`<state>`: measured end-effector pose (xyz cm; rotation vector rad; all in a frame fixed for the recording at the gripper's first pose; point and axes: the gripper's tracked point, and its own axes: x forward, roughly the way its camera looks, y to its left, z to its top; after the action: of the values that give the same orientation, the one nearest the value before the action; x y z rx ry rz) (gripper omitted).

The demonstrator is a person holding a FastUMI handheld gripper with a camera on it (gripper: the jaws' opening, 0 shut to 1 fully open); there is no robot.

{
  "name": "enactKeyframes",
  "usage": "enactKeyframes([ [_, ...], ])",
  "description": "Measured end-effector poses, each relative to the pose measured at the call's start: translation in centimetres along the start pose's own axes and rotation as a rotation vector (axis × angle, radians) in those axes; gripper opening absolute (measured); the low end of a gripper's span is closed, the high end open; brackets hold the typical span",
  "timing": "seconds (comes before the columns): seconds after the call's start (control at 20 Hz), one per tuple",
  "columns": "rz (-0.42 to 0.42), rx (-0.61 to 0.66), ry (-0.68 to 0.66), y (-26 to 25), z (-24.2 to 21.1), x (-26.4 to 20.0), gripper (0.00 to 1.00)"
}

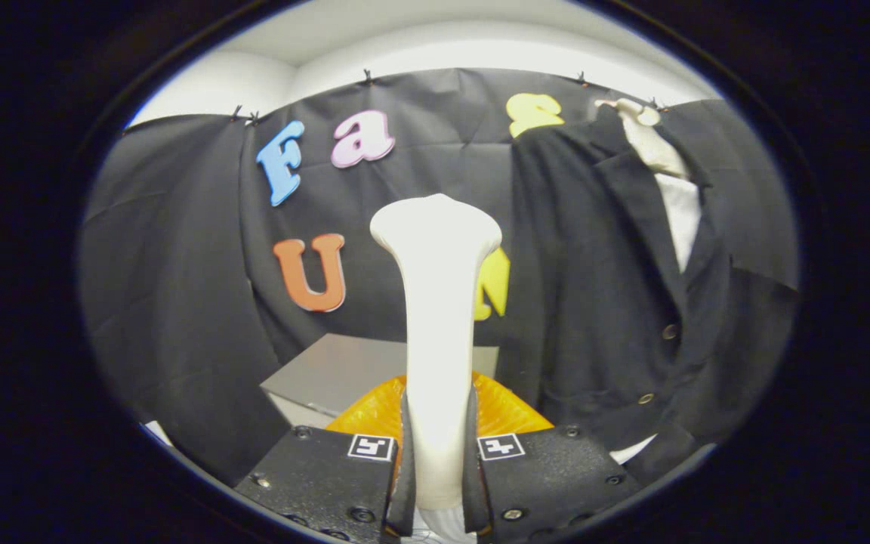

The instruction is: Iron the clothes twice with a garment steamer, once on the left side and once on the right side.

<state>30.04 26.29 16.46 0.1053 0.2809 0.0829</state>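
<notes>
A white garment steamer (437, 302) stands upright between my fingers, its flared head rising well above them. My gripper (439, 461) is shut on the steamer's handle, both fingers pressing its sides. A dark suit jacket (616, 302) with buttons hangs on a pale hanger (650, 140) to the right of the steamer, beyond the fingers, over a white shirt (683, 215). The steamer head is left of the jacket and apart from it.
An orange ribbed object (374, 412) lies just behind the fingers, under the steamer. A grey box or tabletop (337, 370) sits beyond it. Black cloth (171, 287) hangs as the wall behind and to the left.
</notes>
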Motion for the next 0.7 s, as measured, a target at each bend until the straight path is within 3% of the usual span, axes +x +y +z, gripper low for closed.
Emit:
enactKeyframes([
  [0.7,-0.220,-0.080,-0.347,-12.4,7.5,-2.3,0.27],
])
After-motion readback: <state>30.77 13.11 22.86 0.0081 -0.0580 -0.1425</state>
